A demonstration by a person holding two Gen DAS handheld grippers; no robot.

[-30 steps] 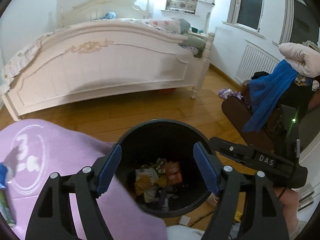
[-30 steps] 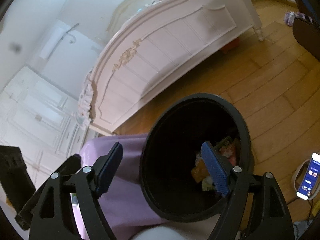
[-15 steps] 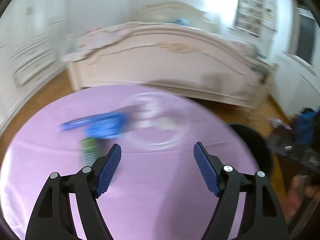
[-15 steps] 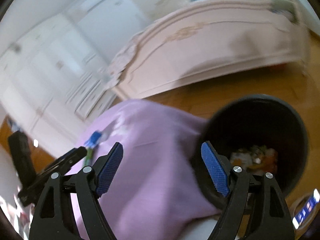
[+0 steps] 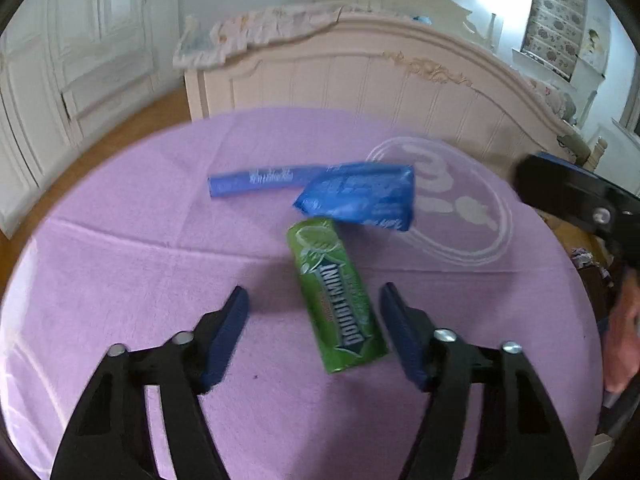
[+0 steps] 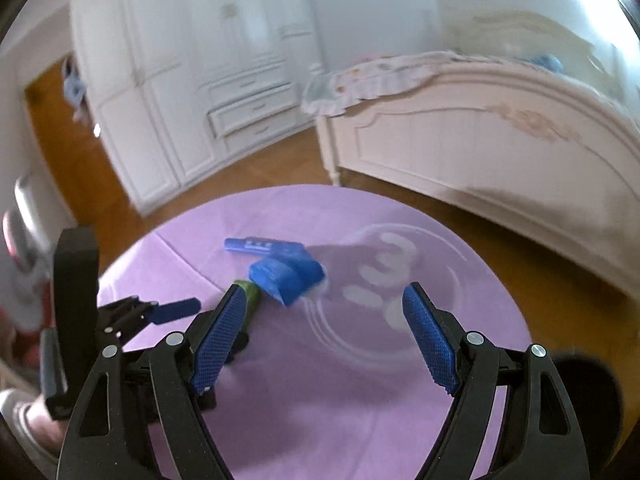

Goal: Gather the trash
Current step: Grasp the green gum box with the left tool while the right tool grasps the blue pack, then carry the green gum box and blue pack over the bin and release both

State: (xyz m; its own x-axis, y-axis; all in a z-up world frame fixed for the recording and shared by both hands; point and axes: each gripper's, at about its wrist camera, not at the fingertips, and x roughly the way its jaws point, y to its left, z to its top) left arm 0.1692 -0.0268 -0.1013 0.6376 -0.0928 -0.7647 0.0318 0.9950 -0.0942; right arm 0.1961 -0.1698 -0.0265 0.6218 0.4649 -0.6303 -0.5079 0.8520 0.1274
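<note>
A green Doublemint gum pack (image 5: 336,292) lies on the round purple tablecloth (image 5: 120,248), its near end between the fingers of my open, empty left gripper (image 5: 314,312). A crumpled blue wrapper (image 5: 360,196) and a long blue stick wrapper (image 5: 260,180) lie just beyond it. In the right wrist view my right gripper (image 6: 324,320) is open and empty above the cloth, with the blue wrapper (image 6: 286,276), the stick wrapper (image 6: 264,246) and the partly hidden gum pack (image 6: 252,298) ahead on its left. The left gripper's fingers (image 6: 172,308) show at the left there.
A cream bed footboard (image 5: 400,88) stands behind the table. White wardrobes (image 6: 192,92) line the far wall. The black bin's rim (image 6: 592,384) shows at the table's right edge. Wooden floor surrounds the table.
Both grippers swung left from over the black bin to over the purple table. The left gripper came down around the gum pack. Both stayed open.
</note>
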